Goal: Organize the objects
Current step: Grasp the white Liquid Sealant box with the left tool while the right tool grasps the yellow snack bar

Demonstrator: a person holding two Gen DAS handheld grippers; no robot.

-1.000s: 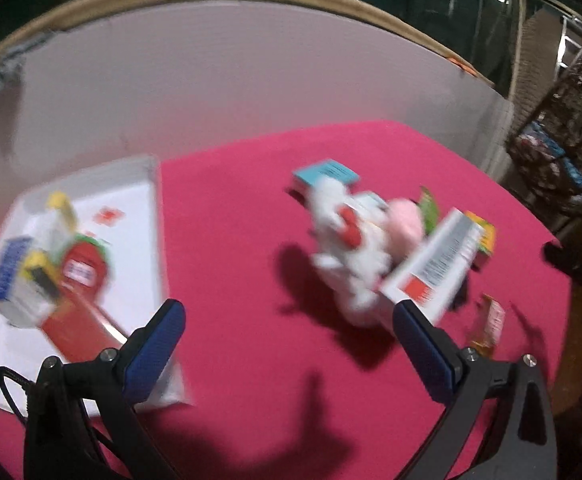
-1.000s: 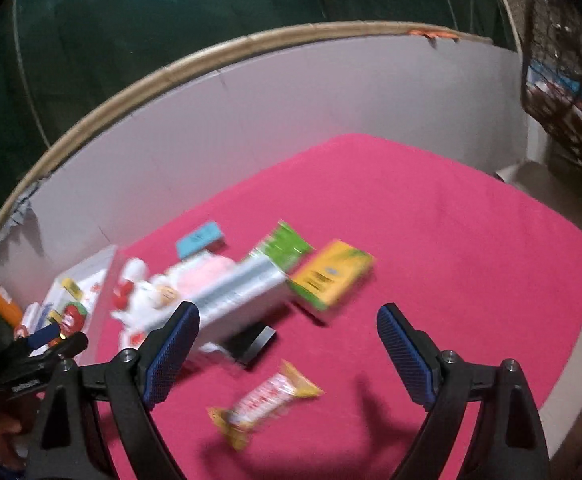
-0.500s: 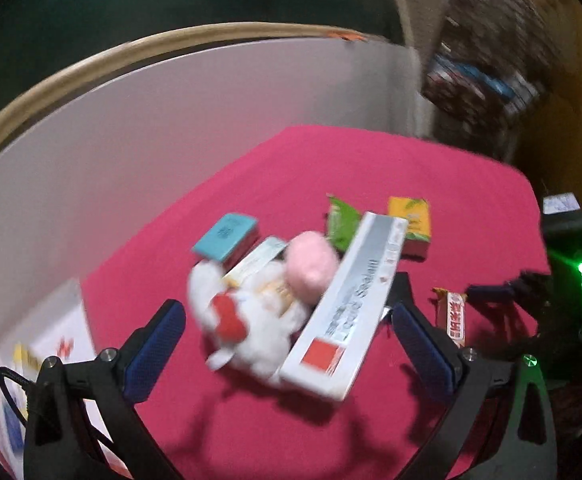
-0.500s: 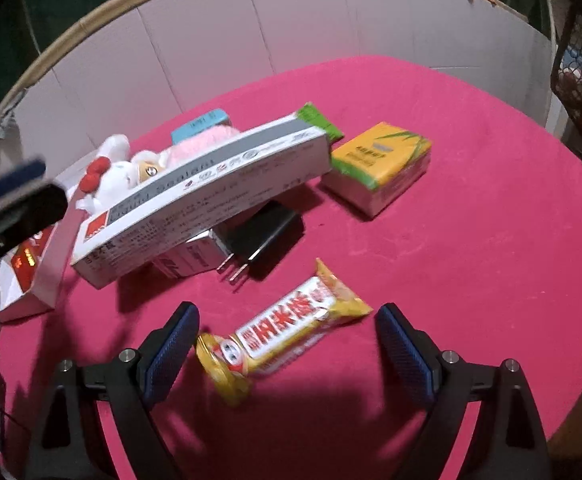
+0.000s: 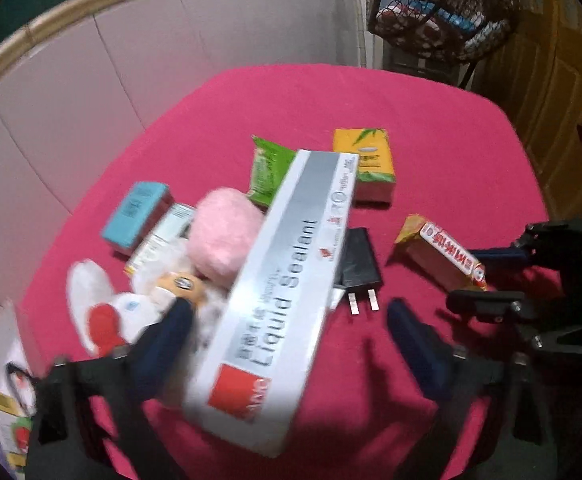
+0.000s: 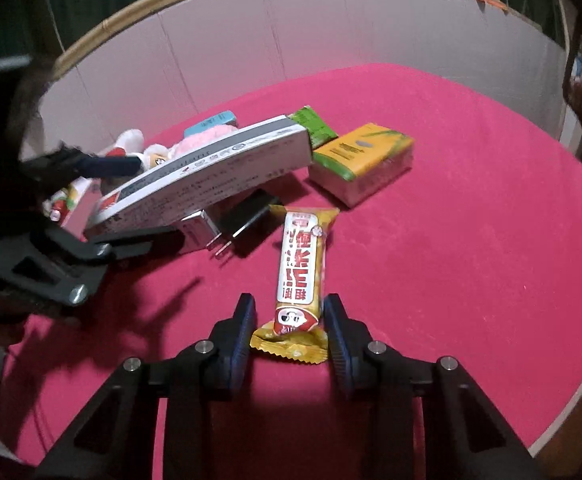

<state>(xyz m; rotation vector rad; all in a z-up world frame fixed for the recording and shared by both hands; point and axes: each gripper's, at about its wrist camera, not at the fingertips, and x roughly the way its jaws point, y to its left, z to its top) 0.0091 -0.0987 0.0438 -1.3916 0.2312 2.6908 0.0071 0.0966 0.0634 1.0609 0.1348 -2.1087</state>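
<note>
Red desk (image 6: 471,200), cluttered: my right tongs (image 6: 289,322) dropped in, closing around the snack bar (image 6: 301,270). Left tongs (image 5: 287,344) swung over, narrowing around the sealant box (image 5: 287,292); both pickups starting.

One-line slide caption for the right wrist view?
Right gripper closing around the near end of a yellow snack bar on the red tablecloth, pads not yet pressing.

A matt crimson cloth covers the tabletop (image 6: 471,208). The long white-and-grey cardboard sealant box (image 5: 287,292) looks smooth, the yellow foil snack-bar wrapper (image 6: 301,268) glossy, the pink-and-white plush toy (image 5: 223,240) fuzzy.
</note>
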